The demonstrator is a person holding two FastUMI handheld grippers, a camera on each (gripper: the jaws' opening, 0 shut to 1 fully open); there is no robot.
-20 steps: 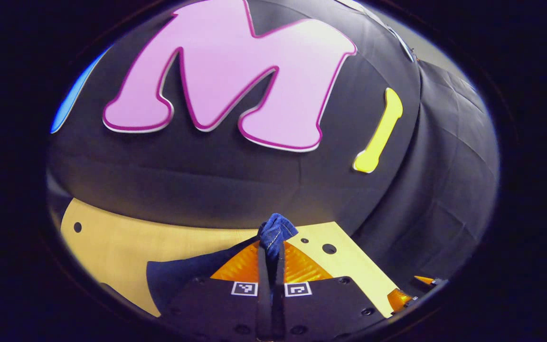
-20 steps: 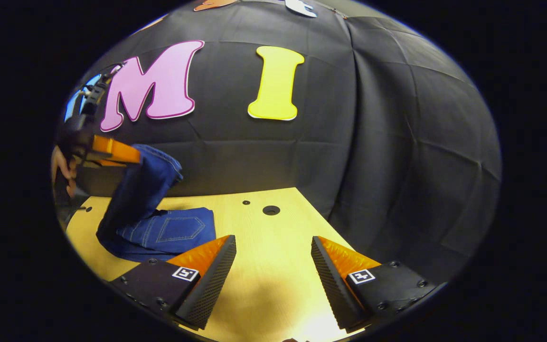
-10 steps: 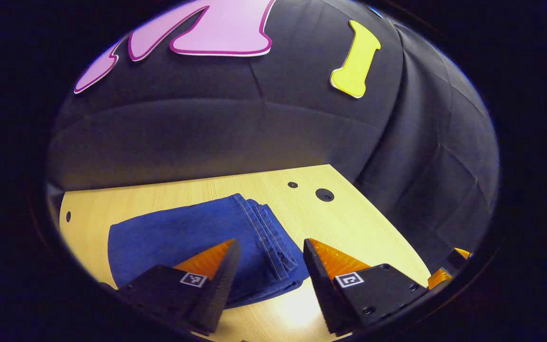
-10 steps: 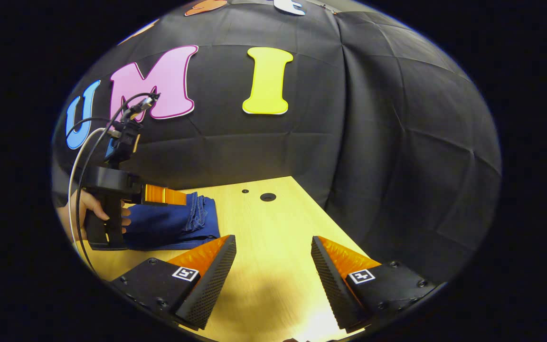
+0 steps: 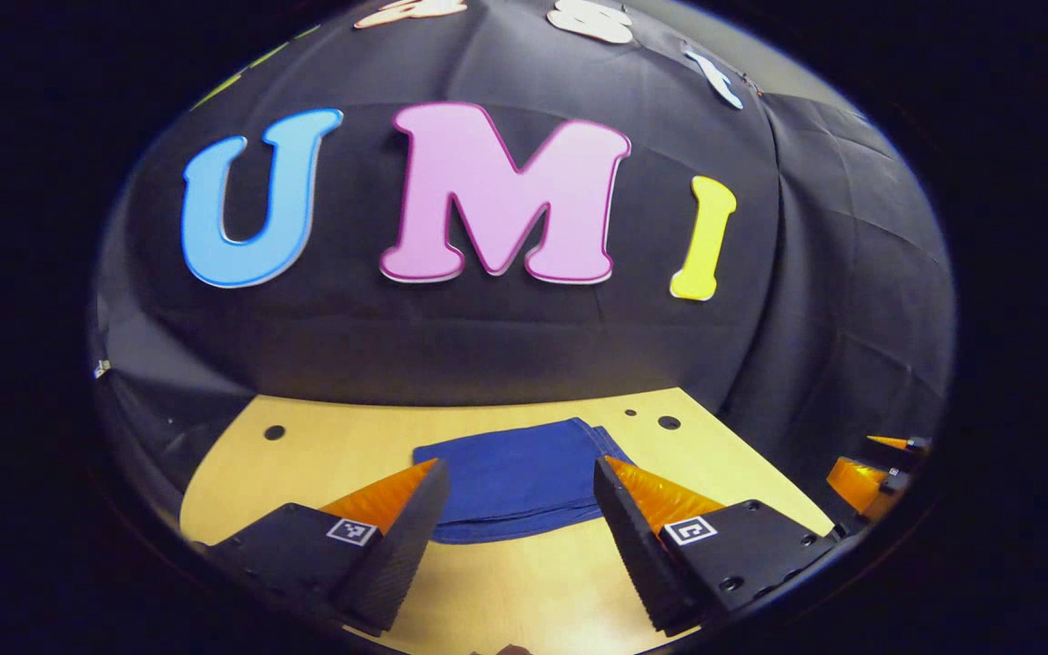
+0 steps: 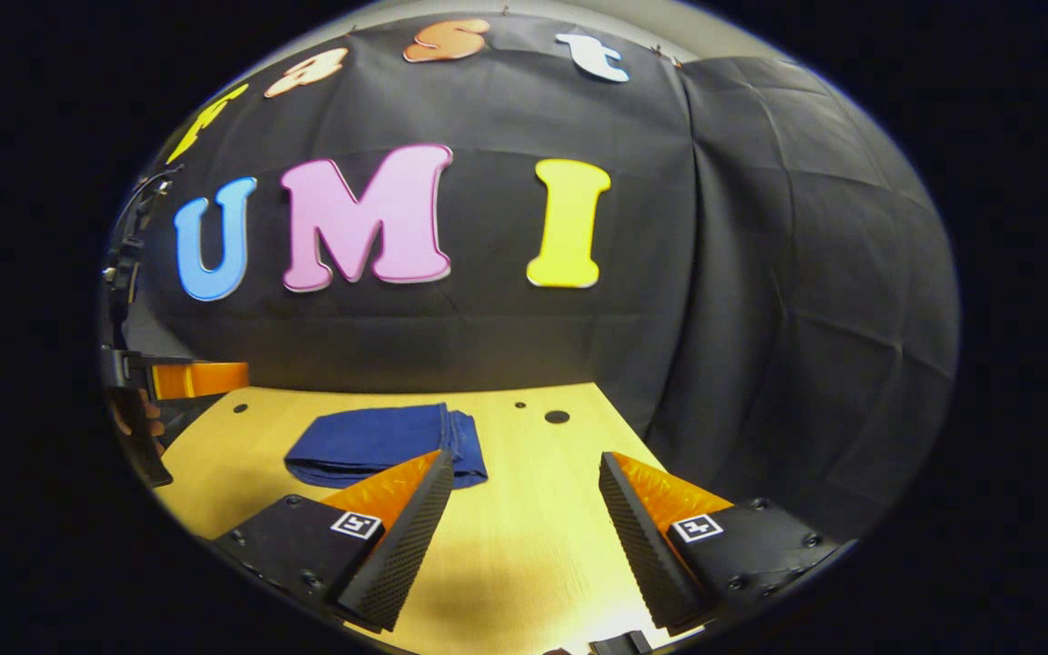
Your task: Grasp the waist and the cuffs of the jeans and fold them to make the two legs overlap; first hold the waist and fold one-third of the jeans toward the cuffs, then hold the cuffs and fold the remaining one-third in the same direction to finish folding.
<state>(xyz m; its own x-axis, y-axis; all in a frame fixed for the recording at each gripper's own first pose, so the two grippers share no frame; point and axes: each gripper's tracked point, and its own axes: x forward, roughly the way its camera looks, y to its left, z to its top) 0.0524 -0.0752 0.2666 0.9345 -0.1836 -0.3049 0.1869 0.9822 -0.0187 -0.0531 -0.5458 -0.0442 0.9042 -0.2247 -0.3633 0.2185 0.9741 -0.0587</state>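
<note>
Lying flat in a neat blue pile on the table (image 5: 324, 446), the jeans (image 5: 515, 473) look all folded now, since the left gripper (image 5: 515, 509) has let go and backed off, and both it and the right gripper (image 6: 524, 509) hang wide apart, holding nothing.

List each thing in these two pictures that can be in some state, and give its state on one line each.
jeans: folded into a flat, layered stack, lying on the table, held by neither gripper.
left gripper: open, empty, apart from the jeans.
right gripper: open, empty, above bare table beside the jeans.
table: bears only the jeans.
hand: grips the left gripper's handle.
</note>
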